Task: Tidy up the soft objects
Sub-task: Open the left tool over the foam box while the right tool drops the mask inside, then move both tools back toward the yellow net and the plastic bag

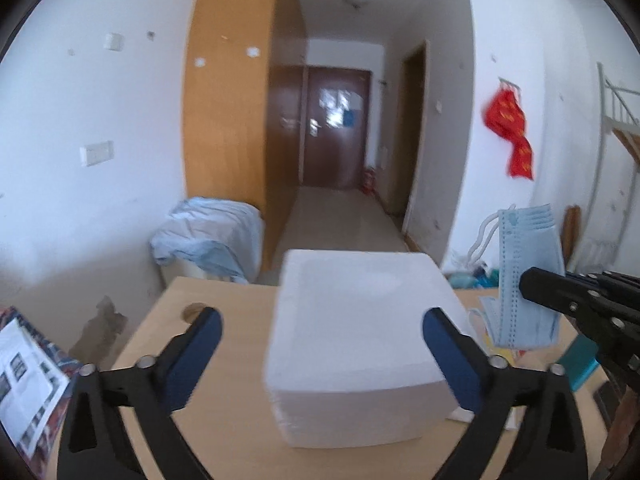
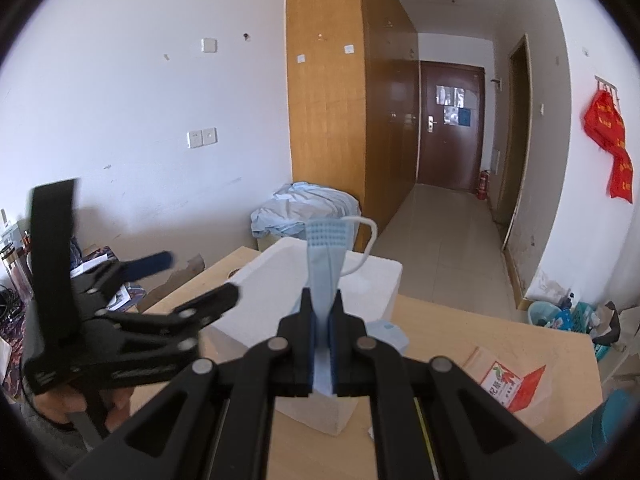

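Booklet (image 1: 28,376) lies at the far left edge of the worktop (image 1: 232,360), partly over its side. Next to the right, the left claw (image 1: 322,344) stands wide open, its two blue pads apart on either side of a white block (image 1: 360,344); the right pad is just beside the block's side, the left pad is well apart from it, and neither presses on it. The block stands on the worktop, near the middle. Right of the block, a stack of blue masks (image 1: 528,276) hangs upright above the worktop, with white ear loops at its upper left. The right claw (image 2: 321,320) is closed on these masks: in its own view the blue pads pinch the stack from both sides, and the masks stand up between them. Under the masks, at the right of the worktop, lies a red and white packet (image 2: 508,384).
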{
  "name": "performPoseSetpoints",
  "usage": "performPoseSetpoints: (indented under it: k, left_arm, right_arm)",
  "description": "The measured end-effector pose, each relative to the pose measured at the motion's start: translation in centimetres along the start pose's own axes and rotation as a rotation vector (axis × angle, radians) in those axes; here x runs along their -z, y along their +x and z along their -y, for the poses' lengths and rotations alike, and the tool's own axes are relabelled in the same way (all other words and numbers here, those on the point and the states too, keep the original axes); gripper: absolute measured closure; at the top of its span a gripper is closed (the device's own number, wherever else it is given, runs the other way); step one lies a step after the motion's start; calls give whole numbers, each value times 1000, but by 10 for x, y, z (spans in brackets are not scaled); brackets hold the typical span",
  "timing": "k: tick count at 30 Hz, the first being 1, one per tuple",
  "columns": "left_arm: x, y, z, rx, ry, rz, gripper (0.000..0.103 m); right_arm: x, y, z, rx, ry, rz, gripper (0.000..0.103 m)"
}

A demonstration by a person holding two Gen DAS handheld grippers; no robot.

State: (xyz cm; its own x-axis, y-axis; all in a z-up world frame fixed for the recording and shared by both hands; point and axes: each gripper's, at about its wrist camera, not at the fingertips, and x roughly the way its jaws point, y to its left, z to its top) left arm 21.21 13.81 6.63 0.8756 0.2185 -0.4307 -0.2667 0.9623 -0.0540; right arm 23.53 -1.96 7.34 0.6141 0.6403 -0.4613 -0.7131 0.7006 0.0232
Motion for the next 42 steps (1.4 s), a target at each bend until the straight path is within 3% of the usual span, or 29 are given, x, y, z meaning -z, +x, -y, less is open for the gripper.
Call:
performPoseSetpoints:
  k: [12,18,31,34,36,38,42]
  left_arm:
    - [22,-20,-22,-43,-8,-7,1]
    - [25,-21,-26,-53,-10,-14,1]
    - [28,-21,-40,-65,-46,-27,1]
    - [29,-22,-43,-66,-54,-26,1]
    - [30,-23,-44,-65,-57,-27,1]
    - [30,-23,-46,-67,-60,-26,1]
    - [30,-24,-47,-69,-64,-27,1]
  right_arm:
    - [-13,30,-21,-45,-38,-7,95]
    - [-13,60,-21,-55,-15,-67,95]
    - [-9,74,-13,-2,-3,-121,94]
    - [-11,71,-12,-12,10,-121,87]
    - [-11,69,-13,-11,11,-122,70]
    - [-11,66,-12,2,20,-106,40]
    - [-13,60,-11,10,26,-86,37]
